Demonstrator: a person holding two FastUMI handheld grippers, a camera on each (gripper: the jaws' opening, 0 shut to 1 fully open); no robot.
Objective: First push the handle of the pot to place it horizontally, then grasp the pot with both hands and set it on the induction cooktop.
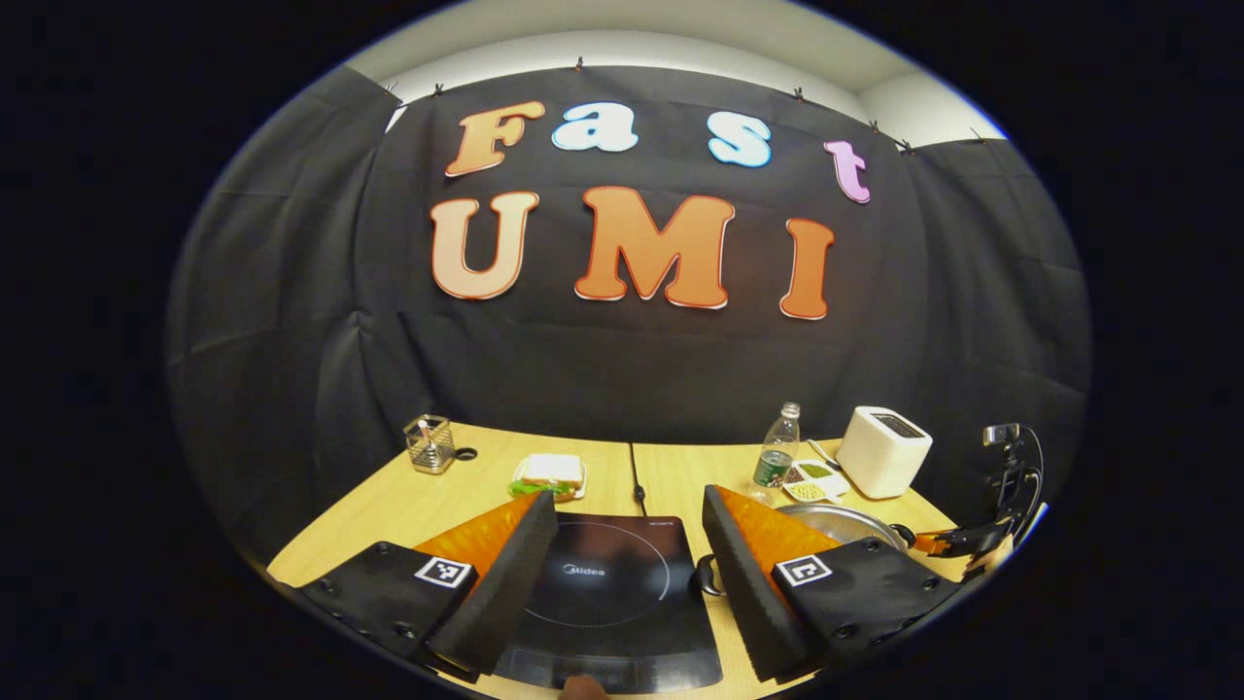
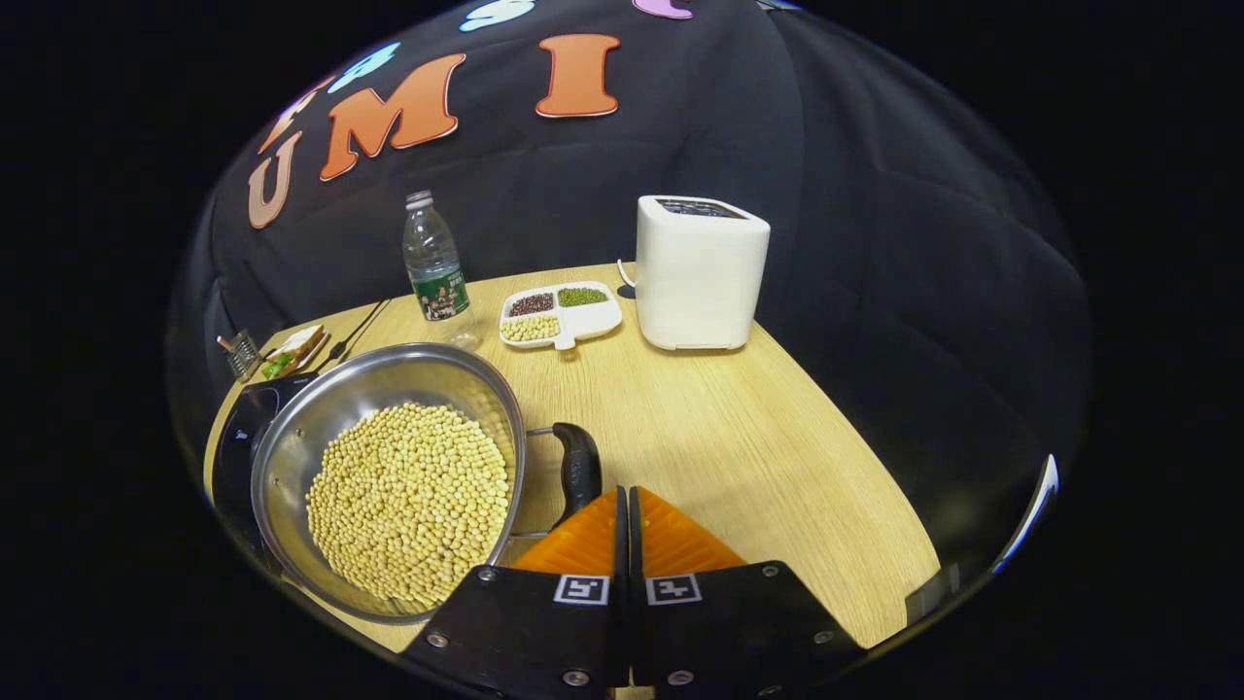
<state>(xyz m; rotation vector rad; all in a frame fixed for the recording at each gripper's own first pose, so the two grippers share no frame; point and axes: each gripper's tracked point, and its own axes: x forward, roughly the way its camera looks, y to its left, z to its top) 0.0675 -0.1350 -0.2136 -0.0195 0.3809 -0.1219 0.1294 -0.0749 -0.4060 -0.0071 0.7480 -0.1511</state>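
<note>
I see the wooden table (image 2: 739, 428) carrying everything. The black cooktop (image 1: 607, 583) lies flat in front of my left gripper (image 1: 630, 544), whose fingers stand wide apart over it, holding nothing. The steel pot (image 2: 389, 389) sits just to the right of the cooktop, its near edge seeming to overlap it, and it is filled with a deep layer of soybeans (image 2: 413, 501). I judge it heavy and liable to spill if tipped, with a smooth, slippery rim, so I would lift it level, each gripper taking a side handle. The white toaster (image 2: 700, 272), a water bottle (image 2: 434, 262) and a divided dish of beans (image 2: 561, 316) stand farther back. My right gripper (image 2: 622, 525) has its fingers closed together, empty, their tips just beside the pot's black right handle (image 2: 578, 467).
</note>
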